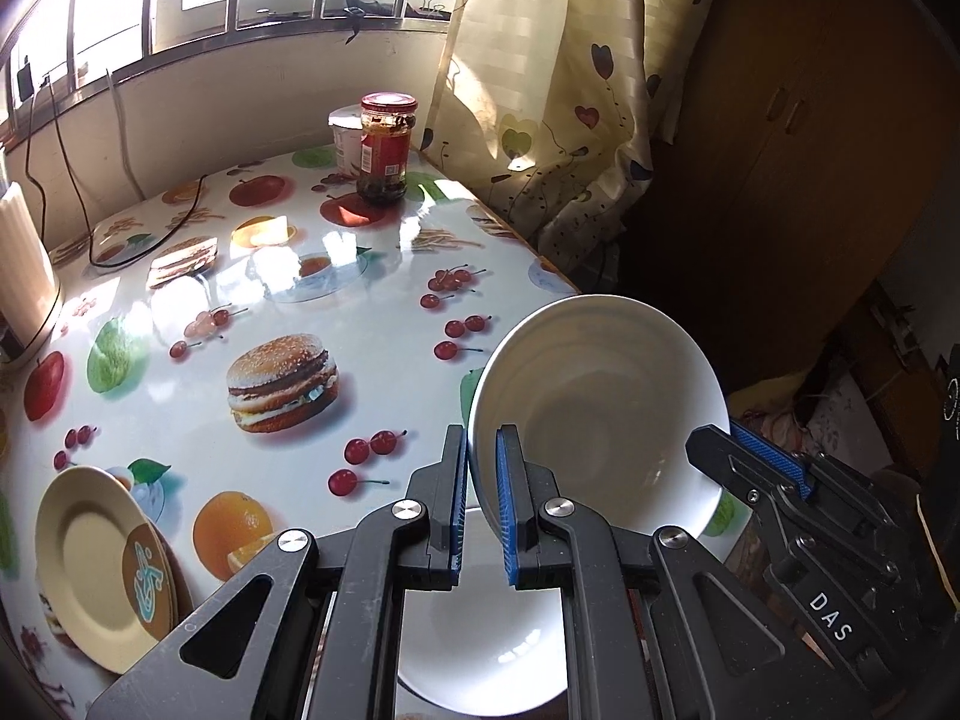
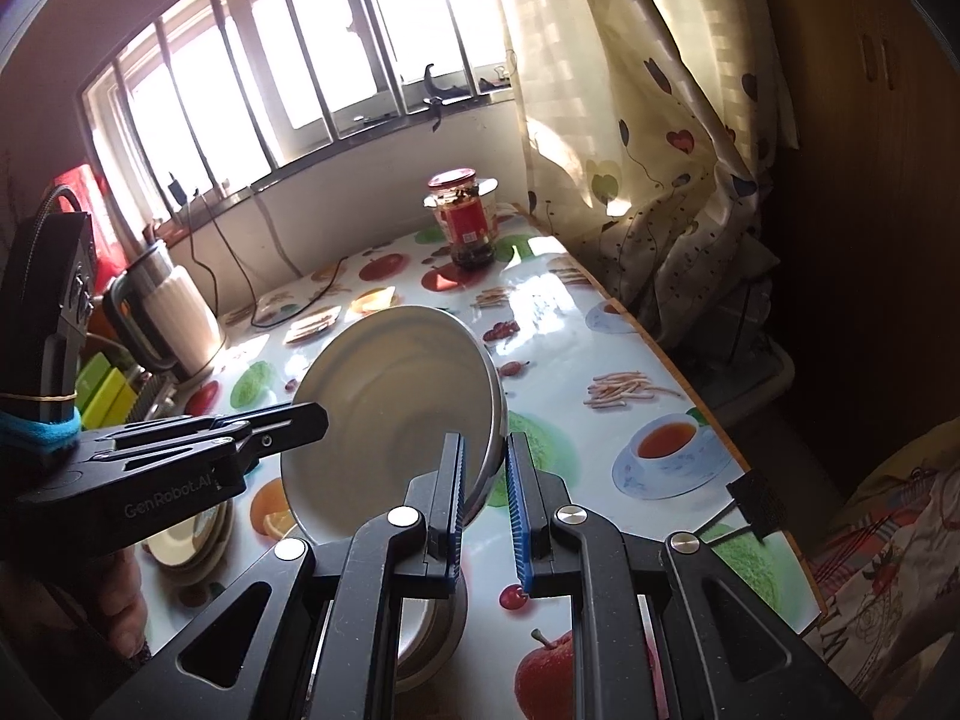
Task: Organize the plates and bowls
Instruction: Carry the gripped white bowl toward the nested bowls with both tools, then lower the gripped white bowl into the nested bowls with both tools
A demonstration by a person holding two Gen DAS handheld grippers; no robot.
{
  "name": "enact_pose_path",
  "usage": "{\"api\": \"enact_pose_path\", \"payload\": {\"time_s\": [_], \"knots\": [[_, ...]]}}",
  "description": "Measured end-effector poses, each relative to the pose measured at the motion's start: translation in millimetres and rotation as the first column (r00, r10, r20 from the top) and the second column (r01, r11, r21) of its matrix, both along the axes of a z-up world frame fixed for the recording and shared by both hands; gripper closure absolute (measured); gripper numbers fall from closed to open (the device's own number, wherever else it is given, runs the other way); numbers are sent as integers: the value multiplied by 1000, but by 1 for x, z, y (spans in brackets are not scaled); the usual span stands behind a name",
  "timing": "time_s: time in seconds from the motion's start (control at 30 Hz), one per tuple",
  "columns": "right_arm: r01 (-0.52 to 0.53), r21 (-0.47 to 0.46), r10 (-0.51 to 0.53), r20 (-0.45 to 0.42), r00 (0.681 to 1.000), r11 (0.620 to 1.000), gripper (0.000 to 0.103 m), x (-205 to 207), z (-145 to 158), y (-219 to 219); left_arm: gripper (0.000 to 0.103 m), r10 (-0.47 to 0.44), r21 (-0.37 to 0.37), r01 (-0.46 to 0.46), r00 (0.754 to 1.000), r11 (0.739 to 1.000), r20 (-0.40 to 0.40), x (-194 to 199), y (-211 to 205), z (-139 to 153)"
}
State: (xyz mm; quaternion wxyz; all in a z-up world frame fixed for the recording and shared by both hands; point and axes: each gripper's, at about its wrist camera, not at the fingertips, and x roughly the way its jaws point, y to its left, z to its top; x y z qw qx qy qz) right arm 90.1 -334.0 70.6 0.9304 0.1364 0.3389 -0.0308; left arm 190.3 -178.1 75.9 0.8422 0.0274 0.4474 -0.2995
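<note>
A white bowl (image 1: 600, 408) hangs tilted above the fruit-print table (image 1: 198, 420), held from both sides. My left gripper (image 1: 483, 450) is shut on its left rim. My right gripper (image 1: 735, 450) grips the opposite rim. In the right wrist view, my right gripper (image 2: 485, 456) is shut on the white bowl's (image 2: 390, 408) right edge, and the left gripper (image 2: 312, 417) bites the rim from the left. A second white bowl (image 1: 480, 642) sits on the table below the held one. A beige plate (image 1: 84, 564) with a small brown patterned plate (image 1: 147, 582) lies at the near left.
A red-lidded jar (image 1: 384, 147) and a white tub (image 1: 345, 138) stand at the table's far end. A white ribbed jug (image 1: 24, 264) stands at the left, with a black cable (image 1: 180, 228) beside it. A curtain (image 1: 570, 90) hangs past the right table edge.
</note>
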Motion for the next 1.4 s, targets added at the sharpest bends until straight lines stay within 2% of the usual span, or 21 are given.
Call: {"api": "enact_pose_path", "payload": {"time_s": [0.8,1.4], "knots": [[-71,-3,71,-52,996,997,89,-25,-23,42,93,68,-11,-69,996,998,-58,-34,48,-25],[-101,54,106,-105,989,993,89,-24,-44,49,93,108,5,-108,988,994,-114,-41,59,-40]]}}
